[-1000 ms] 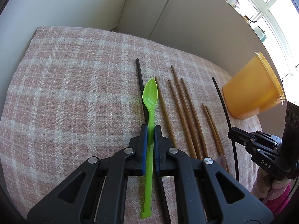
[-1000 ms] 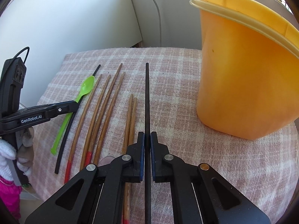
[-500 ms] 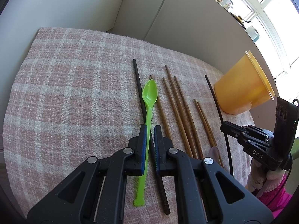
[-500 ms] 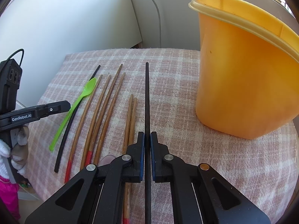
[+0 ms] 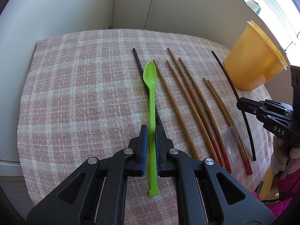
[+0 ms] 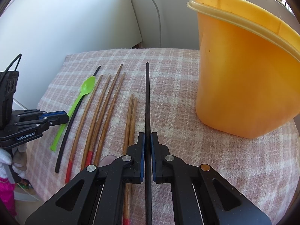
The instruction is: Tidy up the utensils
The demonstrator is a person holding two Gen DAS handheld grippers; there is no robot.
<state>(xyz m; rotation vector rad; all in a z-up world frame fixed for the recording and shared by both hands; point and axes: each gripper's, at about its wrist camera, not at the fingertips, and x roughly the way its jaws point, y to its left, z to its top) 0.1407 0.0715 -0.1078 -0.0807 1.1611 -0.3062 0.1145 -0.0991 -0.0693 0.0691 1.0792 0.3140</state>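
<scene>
My left gripper (image 5: pixel 151 129) is shut on the handle of a green plastic spoon (image 5: pixel 151 97), held just above the checked cloth (image 5: pixel 75 93); the spoon also shows in the right wrist view (image 6: pixel 78 101). A black chopstick (image 5: pixel 139 65) lies under the spoon. My right gripper (image 6: pixel 147 136) is shut on a second black chopstick (image 6: pixel 147 93), which points forward beside the orange tub (image 6: pixel 243 75). Several brown wooden chopsticks (image 5: pixel 187 97) with red ends lie side by side between the two grippers.
The orange tub (image 5: pixel 253 60) stands at the cloth's far right corner. A clear plastic spoon (image 5: pixel 231 140) lies among the wooden chopsticks near the front edge. White walls close the back and left. The cloth drops off at the front and sides.
The left gripper has turned and drawn back a little with the green spoon in it. The right gripper holds its black chopstick nearly still.
</scene>
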